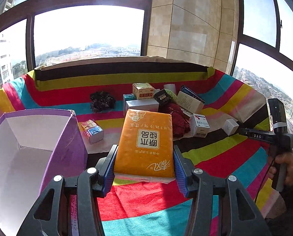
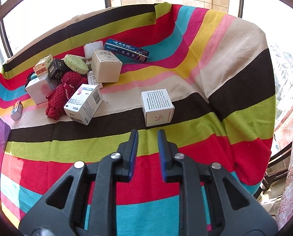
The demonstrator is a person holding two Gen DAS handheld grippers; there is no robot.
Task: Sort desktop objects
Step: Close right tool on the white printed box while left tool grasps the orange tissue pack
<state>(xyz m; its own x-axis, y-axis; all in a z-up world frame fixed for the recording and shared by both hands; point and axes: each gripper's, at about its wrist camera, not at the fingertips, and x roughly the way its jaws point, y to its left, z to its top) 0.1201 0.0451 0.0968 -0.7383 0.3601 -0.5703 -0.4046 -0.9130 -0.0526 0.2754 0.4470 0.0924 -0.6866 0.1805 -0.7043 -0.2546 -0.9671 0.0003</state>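
An orange tissue pack (image 1: 148, 125) with printed characters hangs above the striped cloth, and my left gripper (image 1: 145, 149) is shut on its two long sides. Just to its left stands an open purple box (image 1: 67, 137) with a white inside. My right gripper (image 2: 148, 132) is open over the cloth with nothing between its fingers. A small white cube box (image 2: 158, 108) sits just beyond its tips. In the left wrist view the same cube (image 1: 230, 126) lies at the right, beside the hand-held right gripper.
A pile sits at the back left: a red knitted item (image 2: 61, 96), a white medicine box (image 2: 83, 104), a cream box (image 2: 106, 66), a long blue box (image 2: 126, 50), a green sponge (image 2: 76, 64). A small box (image 1: 92, 130) lies beside the purple box. The striped cloth (image 2: 205, 78) drops off at the right edge.
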